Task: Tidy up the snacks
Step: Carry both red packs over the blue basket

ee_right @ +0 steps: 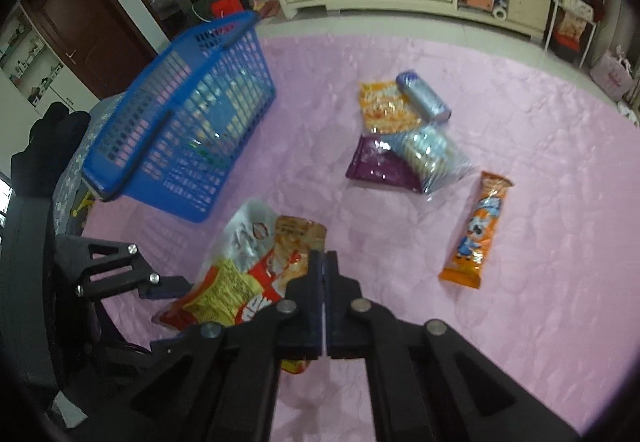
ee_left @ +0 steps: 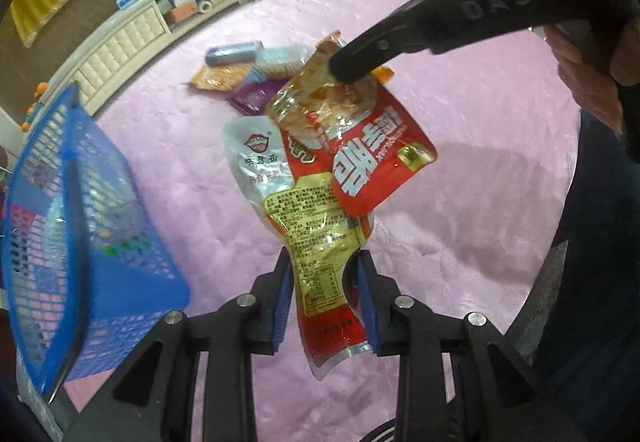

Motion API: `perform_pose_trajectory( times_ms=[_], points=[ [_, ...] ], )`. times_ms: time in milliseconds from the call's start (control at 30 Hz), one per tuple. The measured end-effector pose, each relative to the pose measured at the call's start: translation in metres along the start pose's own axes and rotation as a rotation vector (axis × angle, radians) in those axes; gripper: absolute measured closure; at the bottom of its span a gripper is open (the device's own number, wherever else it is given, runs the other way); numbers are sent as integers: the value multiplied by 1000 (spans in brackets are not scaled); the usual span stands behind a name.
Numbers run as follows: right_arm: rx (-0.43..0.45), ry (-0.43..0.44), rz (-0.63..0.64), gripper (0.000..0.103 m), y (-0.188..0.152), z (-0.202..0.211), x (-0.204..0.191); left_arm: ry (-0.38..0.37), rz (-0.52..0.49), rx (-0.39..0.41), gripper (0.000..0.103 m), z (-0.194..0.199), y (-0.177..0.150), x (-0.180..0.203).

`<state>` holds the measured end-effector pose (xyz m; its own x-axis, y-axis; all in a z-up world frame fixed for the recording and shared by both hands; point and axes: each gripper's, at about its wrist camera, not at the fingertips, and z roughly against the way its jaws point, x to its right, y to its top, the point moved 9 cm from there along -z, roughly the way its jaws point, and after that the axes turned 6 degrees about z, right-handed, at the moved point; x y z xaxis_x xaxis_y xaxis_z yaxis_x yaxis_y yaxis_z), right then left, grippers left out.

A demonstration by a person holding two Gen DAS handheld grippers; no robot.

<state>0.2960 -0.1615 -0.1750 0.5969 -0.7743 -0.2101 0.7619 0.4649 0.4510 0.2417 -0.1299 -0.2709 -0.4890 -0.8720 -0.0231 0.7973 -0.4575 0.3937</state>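
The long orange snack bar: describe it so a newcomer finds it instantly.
On the pink table cover, look right of the blue basket, past the snack pile. The long orange snack bar lies alone, with a cartoon character on its wrapper.

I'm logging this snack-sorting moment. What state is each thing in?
Left gripper: shut on the silver-and-red pouch.
Right gripper: shut on the red pouch.
Silver-and-red pouch: held above the table.
Red pouch: held aloft.
Blue basket: upright, on the pink cloth.
Orange snack bar: lying flat.
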Motion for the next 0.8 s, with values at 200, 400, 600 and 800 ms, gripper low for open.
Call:
perform_pose_trajectory(
  times_ms=[200, 400, 600, 800],
  points=[
    [80, -34, 30, 100, 14, 38, -19, 38, 19, 71, 75, 42, 6, -2],
    [160, -47, 53, 100, 35, 65, -35, 103, 44, 141, 75, 87, 9, -18],
    [212, -33, 87, 100, 59, 79, -59, 147, 74, 189, 75, 125, 6, -38],
    [247, -8, 131, 100, 87, 84, -86, 188, 134, 213, 75, 146, 6, -77]
  ],
)
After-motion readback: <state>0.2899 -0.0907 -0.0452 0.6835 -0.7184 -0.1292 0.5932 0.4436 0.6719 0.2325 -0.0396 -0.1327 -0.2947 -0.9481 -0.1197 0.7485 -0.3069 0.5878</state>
